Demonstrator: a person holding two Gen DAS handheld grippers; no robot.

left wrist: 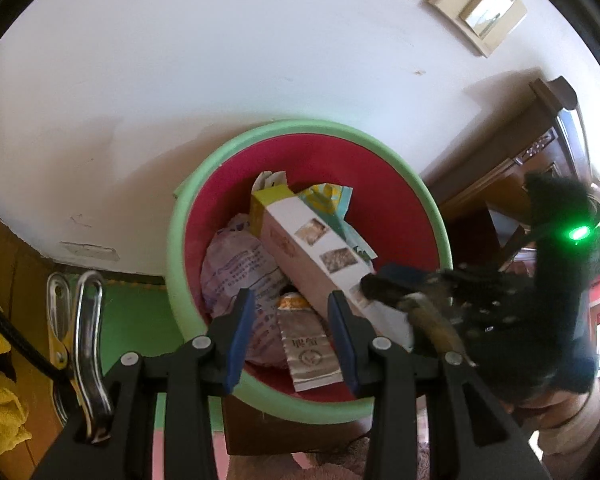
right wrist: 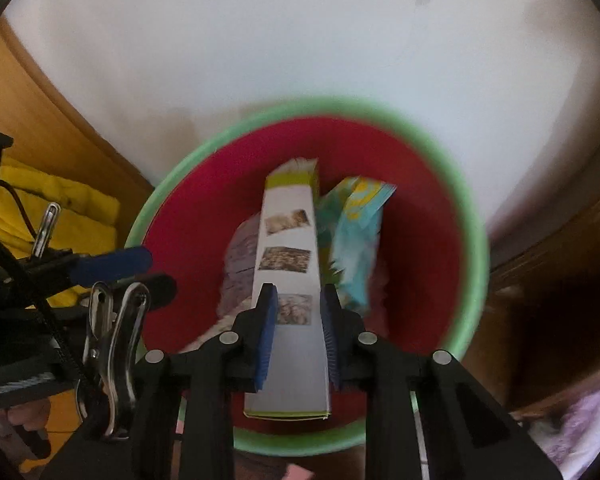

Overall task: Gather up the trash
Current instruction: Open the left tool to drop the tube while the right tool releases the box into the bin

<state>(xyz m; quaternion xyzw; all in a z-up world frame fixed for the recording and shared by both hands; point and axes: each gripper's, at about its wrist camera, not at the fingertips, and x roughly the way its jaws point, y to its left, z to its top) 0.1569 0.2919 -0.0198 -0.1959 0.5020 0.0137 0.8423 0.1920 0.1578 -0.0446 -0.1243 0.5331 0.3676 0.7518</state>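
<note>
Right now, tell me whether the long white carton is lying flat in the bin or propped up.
Propped up: the white carton slants over other trash in the bin, its near end between the right tongs.

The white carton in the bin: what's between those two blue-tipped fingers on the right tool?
The long white carton itself sits between the right gripper's blue pads, its far end down in the green-rimmed bin. The right wrist view shows this best.

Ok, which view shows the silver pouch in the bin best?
Left wrist: the silver pouch lies in plain sight between the left gripper fingers, inside the bin. In the right wrist view I can't make it out; the box covers that area.
</note>
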